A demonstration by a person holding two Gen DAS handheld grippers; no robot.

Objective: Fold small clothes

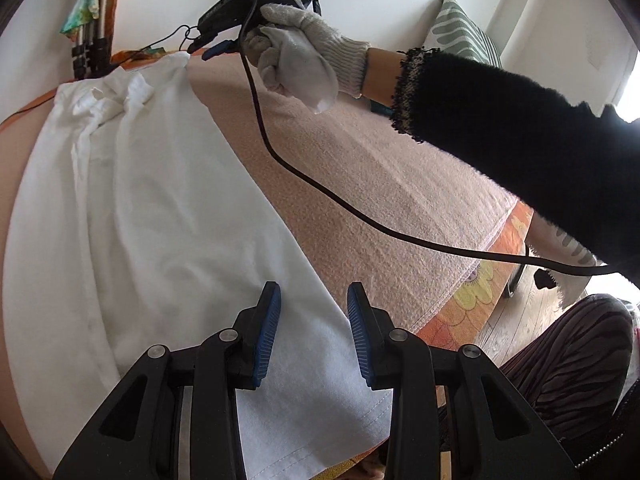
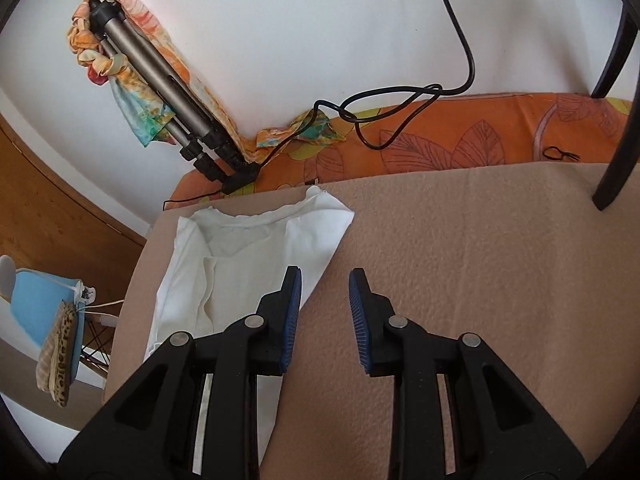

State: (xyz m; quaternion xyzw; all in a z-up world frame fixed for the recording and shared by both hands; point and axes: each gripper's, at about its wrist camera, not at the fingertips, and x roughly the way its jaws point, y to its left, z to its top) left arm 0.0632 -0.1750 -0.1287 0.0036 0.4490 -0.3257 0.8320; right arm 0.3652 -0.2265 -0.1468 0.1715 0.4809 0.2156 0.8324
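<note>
A white shirt (image 1: 152,216) lies lengthwise on a pink blanket (image 1: 380,184), folded in along its sides. My left gripper (image 1: 314,296) is open and empty over the shirt's near hem, at its right edge. In the left wrist view my right gripper (image 1: 212,50) is far off by the shirt's collar corner, held by a gloved hand (image 1: 304,52). In the right wrist view my right gripper (image 2: 325,282) is open and empty, just above the blanket (image 2: 460,264) beside the right edge of the shirt (image 2: 256,252), near its collar end.
A black cable (image 1: 320,188) trails over the blanket from the right gripper. An orange patterned sheet (image 2: 460,136) lies under the blanket. A folded tripod (image 2: 172,92) wrapped in a colourful scarf leans on the wall. A black stand leg (image 2: 618,152) rests at the far right.
</note>
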